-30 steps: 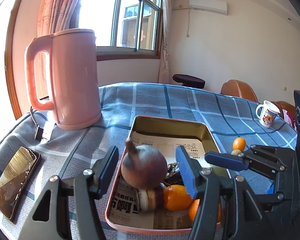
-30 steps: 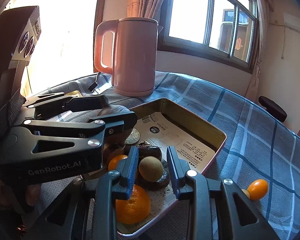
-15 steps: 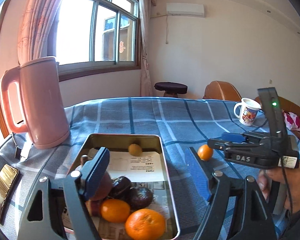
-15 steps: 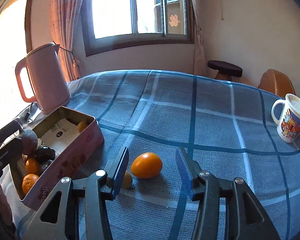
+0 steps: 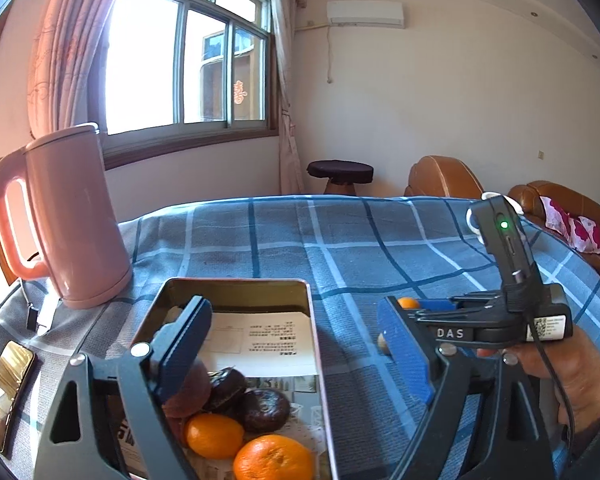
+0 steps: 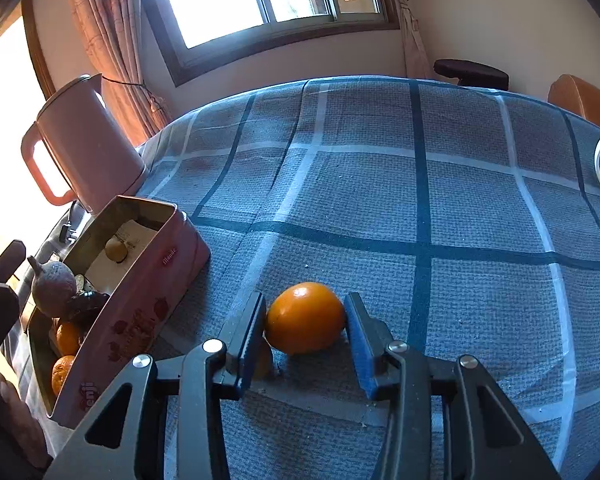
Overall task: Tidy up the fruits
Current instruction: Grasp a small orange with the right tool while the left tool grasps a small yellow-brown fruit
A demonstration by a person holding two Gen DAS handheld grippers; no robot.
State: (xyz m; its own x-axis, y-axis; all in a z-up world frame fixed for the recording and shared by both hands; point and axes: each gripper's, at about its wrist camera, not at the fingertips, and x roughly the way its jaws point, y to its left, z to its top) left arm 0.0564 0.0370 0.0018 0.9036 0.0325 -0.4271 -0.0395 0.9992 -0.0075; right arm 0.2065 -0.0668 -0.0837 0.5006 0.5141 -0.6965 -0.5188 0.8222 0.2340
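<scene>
Blue-checked tablecloth [image 6: 380,184] carries my tin [image 6: 140,280] at its left edge; my left gripper [image 5: 296,344] is spreading, empty, above it, while my right gripper [image 6: 305,334], newly arrived, is closing around the orange [image 6: 305,318] beside the tin: next for binning.

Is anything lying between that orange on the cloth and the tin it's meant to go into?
Nothing visible does. The orange sits between the closing right gripper jaws, and only bare checked cloth separates it from the tin. A small fruit lies beside the left finger, off that path.
</scene>
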